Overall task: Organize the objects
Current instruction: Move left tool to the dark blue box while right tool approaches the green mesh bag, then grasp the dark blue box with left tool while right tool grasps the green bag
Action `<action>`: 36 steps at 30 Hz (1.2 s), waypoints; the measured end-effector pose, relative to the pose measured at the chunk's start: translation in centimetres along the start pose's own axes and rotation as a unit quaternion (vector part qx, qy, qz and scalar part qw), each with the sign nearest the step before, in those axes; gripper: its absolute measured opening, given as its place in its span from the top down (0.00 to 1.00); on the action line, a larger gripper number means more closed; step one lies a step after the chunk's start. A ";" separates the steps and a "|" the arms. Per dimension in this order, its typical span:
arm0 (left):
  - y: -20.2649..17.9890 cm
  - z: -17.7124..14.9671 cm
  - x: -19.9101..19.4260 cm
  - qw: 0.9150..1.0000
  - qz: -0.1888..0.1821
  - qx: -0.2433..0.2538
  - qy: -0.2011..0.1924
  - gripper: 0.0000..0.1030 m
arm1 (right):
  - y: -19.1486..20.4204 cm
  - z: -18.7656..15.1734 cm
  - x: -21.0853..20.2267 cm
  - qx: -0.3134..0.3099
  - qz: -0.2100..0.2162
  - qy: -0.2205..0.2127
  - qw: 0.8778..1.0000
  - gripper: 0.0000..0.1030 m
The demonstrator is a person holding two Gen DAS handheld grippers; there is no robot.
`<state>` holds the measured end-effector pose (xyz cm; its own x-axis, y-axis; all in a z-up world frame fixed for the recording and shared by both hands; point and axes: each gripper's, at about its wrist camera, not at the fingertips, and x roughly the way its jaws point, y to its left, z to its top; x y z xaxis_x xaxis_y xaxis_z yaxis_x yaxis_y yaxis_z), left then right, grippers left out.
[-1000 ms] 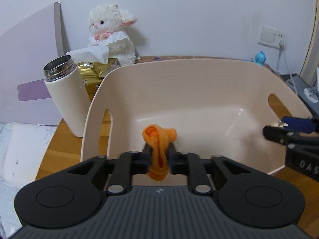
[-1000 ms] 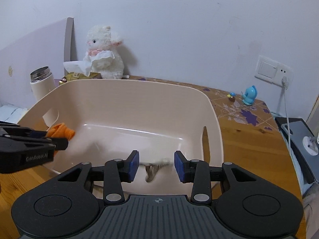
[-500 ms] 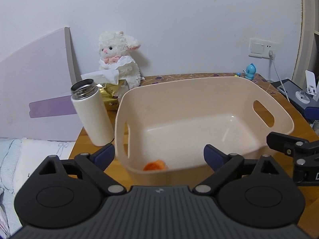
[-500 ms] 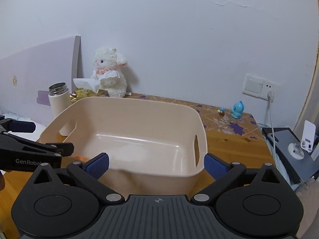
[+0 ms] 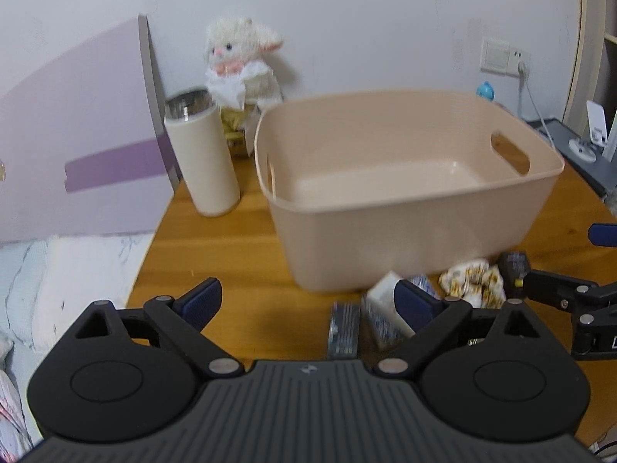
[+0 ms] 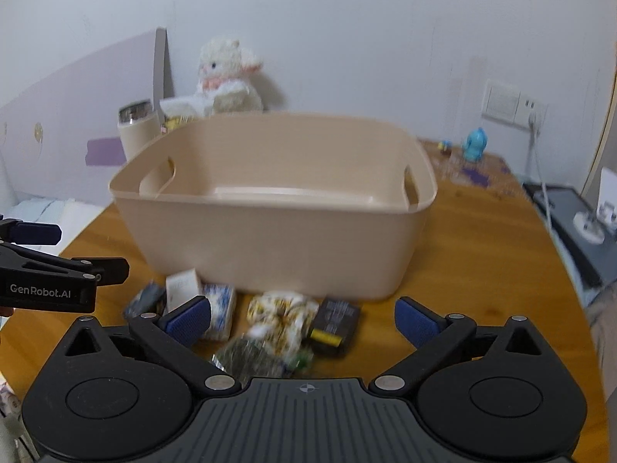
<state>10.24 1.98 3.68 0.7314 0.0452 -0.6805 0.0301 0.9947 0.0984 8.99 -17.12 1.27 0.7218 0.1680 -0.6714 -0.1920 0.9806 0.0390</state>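
The beige bin (image 6: pixel 270 208) is the landmark, standing on the wooden table (image 6: pixel 482 254). Both grippers now sit back from its near wall, where a second ago they reached over its rim. The left gripper (image 5: pixel 308 301) then pinched an orange cloth inside the bin; half a second ago its jaws were spread and the cloth lay on the bin floor. Now the jaws stand wide and hold nothing, and the cloth is hidden behind the near wall. The right gripper (image 6: pixel 302 318) is likewise wide apart and empty.

This pull-back likely means one drop is finished and the next pick is starting.

What remains to sort lies in front of the bin, against its near wall: a white-and-yellow patterned cloth bundle (image 6: pixel 279 310), a black block with a yellow label (image 6: pixel 333 326) just right of it, a blue-and-white packet (image 6: pixel 219 308) and a white box (image 6: pixel 181 289) to the left, and a dark crinkly packet (image 6: pixel 246 359) nearest the right gripper. These views are blurred, so finer detail cannot be told.

Beside the bin's left wall stands a cream flask (image 5: pixel 202 154), with a plush lamb (image 5: pixel 241 61) behind it.
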 end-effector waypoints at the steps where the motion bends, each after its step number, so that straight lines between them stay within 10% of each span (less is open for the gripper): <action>1: 0.1 -0.4 0.3 1.000 -0.002 -0.001 0.006 0.06 | 0.1 -0.4 0.4 0.003 0.004 0.007 1.000 0.00; 22: 0.9 -3.9 6.7 0.997 -0.038 -0.009 0.064 0.09 | 1.7 -3.7 5.3 0.048 0.024 0.082 0.995 0.05; 36: 0.7 -4.2 6.1 0.996 -0.073 -0.002 0.052 0.69 | -0.4 -5.1 2.7 0.052 0.013 0.065 0.996 0.61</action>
<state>11.83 3.29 -3.45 0.6451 -0.0915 -0.7586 0.1293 0.9916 -0.0097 7.61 -17.54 -4.29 0.6239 0.1848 -0.7594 -0.1334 0.9826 0.1296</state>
